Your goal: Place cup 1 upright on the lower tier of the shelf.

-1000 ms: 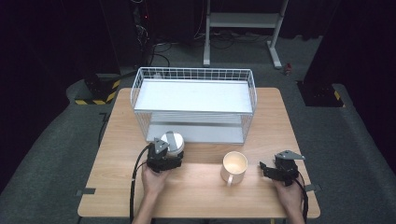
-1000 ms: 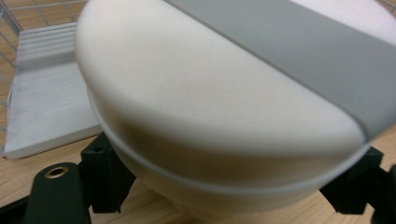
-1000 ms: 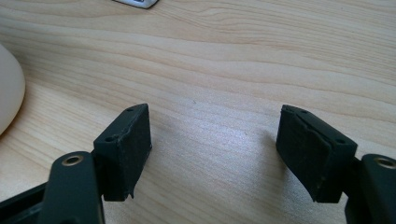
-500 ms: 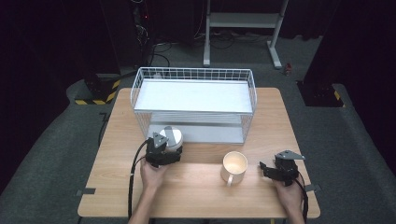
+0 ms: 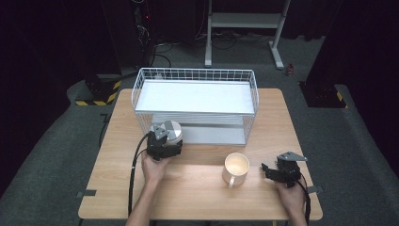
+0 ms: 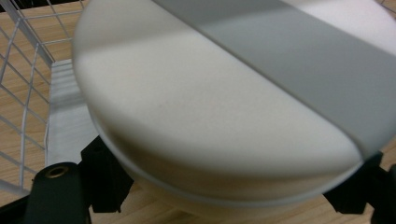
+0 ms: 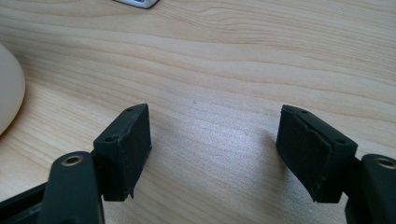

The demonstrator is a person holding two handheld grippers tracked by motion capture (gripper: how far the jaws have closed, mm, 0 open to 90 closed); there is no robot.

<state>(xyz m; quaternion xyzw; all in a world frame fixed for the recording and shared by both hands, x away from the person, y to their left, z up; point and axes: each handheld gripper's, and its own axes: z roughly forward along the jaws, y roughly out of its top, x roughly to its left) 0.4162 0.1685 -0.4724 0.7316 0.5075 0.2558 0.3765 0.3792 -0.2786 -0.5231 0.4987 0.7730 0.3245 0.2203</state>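
1. Left hand-held gripper (image 5: 165, 141): jaws clamped on white bowl (image 6: 219, 116), held at the wire rack (image 5: 195, 101) front edge.
2. Right hand-held gripper (image 7: 219, 154): jaws apart, empty, low over bare counter (image 5: 197, 197) beside cream mug (image 5: 235, 167).

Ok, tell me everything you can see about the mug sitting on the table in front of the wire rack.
The mug is cream-coloured and looks ceramic, with a smooth glossy surface. It stands upright on the wooden table, mouth up, and appears empty. Its handle points toward the person's side of the table. It sits in front of the white wire rack, toward that rack's right end, apart from it. Nothing grips it: the right hand-held gripper rests beside it with jaws open, not touching. A curved edge of it shows at the left of the right gripper view.
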